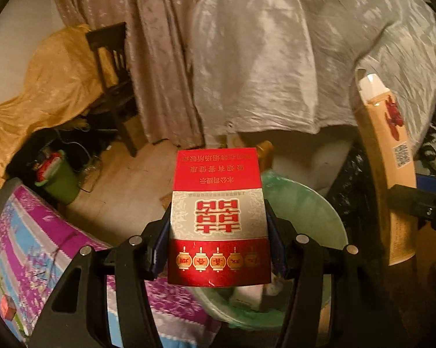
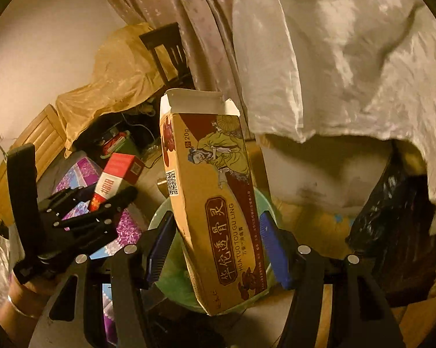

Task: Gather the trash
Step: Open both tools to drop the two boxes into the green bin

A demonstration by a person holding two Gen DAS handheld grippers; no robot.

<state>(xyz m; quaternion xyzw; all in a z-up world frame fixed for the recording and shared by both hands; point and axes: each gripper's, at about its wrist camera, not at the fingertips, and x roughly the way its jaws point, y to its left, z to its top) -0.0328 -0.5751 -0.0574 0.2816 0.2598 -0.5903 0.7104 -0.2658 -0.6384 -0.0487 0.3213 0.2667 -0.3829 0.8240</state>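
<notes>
- A red and silver cigarette pack (image 1: 219, 217) is held in the left gripper (image 1: 218, 240). The blue fingers (image 1: 160, 246) are about half open and press on both sides of the pack.
- The pack is seen upside down, with red writing on top and small lanterns along the bottom edge.
- A tall tan medicine box (image 2: 215, 203) is held in the right gripper (image 2: 218, 249). Its fingers (image 2: 273, 249) are about half open too, and the box is squeezed between them.
- The top flap of the tan box is open, and the box is tilted a little.
- A bin with a green bag (image 1: 313, 211) is seen just under and behind both grippers. Some pale trash is already inside it.
- Both the pack and the box are held up over the bin, not yet in it.
- In the right wrist view, the left gripper (image 2: 102, 200) with its pack (image 2: 116, 177) is seen to the left, held by a hand (image 2: 29, 287) with a bracelet.
- A bed with a purple and blue flower cover (image 1: 38, 237) is just beside the bin.
- A small green bin (image 1: 58, 179) full of trash stands on the floor, well apart.
- A dark wooden chair (image 1: 113, 72) and a yellow cloth (image 1: 52, 87) are seen at the back, near a curtain (image 1: 160, 43).
</notes>
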